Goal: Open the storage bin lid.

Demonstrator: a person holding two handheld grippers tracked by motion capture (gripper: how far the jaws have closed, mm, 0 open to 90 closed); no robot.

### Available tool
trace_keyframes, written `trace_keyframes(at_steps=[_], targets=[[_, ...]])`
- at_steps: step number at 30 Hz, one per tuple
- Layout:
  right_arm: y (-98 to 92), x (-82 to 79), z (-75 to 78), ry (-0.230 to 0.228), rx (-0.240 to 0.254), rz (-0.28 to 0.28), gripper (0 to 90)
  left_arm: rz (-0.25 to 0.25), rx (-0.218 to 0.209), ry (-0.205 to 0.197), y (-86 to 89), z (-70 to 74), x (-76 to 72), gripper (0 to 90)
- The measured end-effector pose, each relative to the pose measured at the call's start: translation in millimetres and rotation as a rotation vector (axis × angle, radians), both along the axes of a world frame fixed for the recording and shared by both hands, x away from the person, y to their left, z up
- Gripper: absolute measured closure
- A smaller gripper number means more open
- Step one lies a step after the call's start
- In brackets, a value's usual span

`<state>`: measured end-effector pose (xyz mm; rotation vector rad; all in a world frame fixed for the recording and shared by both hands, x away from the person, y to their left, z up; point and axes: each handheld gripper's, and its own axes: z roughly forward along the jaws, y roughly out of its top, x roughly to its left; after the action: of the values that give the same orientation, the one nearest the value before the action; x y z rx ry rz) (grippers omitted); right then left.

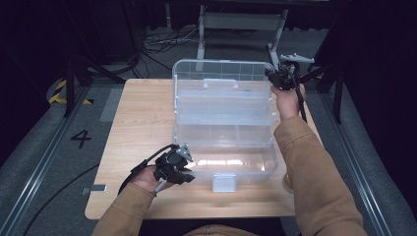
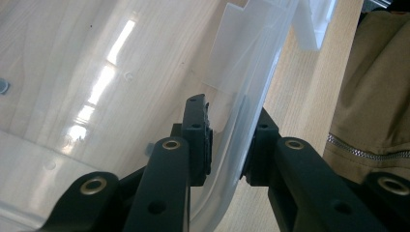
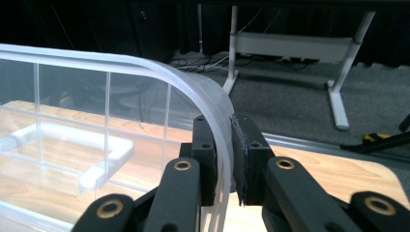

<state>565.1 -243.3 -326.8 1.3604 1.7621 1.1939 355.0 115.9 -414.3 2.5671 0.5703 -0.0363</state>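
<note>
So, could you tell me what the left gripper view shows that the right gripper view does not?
The left gripper view shows the left gripper with its jaws on either side of the near wall of the clear plastic box, the pale latch tab, and a tan sleeve with a zip. The right gripper view shows the right gripper clamped on the curved rim of the raised lid, the white handle seen through it, and a metal stand on the dark floor. Both share the clear box and the wooden table.

Clear, glossy plastic storage box on a pale, matt wood-grain table. Matt black gripper pads. Tan cloth sleeve.
</note>
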Motion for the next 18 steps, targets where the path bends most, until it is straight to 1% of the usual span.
trace_keyframes(at_steps=[7, 13, 18], targets=[[-2.0, 7.1, -4.8, 0.011, 0.006, 0.012, 81.4, -0.002, 0.0, 0.001, 0.1, 0.1, 0.2, 75.6], [-2.4, 13.1, -8.3, 0.018, -0.009, 0.022, 81.4, -0.004, -0.001, 0.0, 0.3, 0.1, 0.4, 75.7], [-3.2, 19.1, -13.8, 0.026, -0.002, 0.027, 81.4, -0.005, -0.003, 0.0, 0.4, 0.1, 0.5, 75.7]])
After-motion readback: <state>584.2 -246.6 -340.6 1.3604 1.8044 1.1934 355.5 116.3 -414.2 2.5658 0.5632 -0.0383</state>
